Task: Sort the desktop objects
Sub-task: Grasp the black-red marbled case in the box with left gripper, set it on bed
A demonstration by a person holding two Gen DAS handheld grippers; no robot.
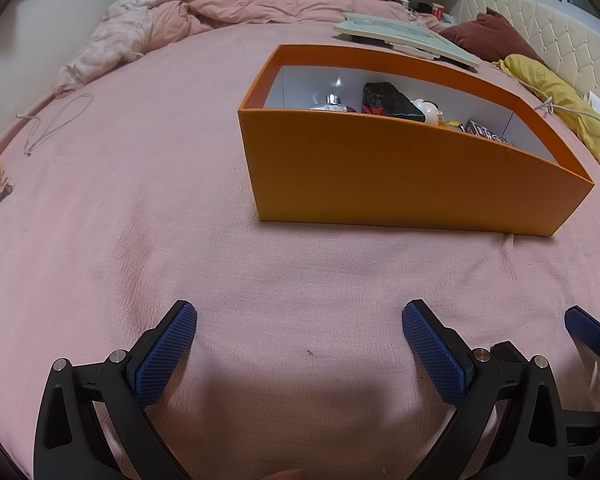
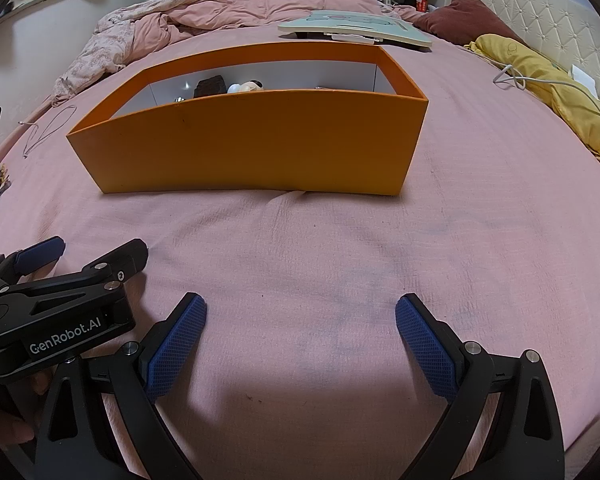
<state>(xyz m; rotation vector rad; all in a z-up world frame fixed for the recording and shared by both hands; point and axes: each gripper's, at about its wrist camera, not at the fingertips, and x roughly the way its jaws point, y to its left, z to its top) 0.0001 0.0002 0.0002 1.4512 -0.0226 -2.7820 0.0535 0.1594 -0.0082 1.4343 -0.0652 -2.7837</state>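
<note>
With both my left gripper point(image 1: 299, 344) and right gripper point(image 2: 301, 340) spread wide and empty over the bed point(image 1: 140, 200), a careless reach could tip the orange box point(image 1: 380, 176).

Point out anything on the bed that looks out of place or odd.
A thin cord lies loose on the sheet far left of the orange box. A white cable trails over the yellow pillow. Nothing spilled or damaged.
</note>
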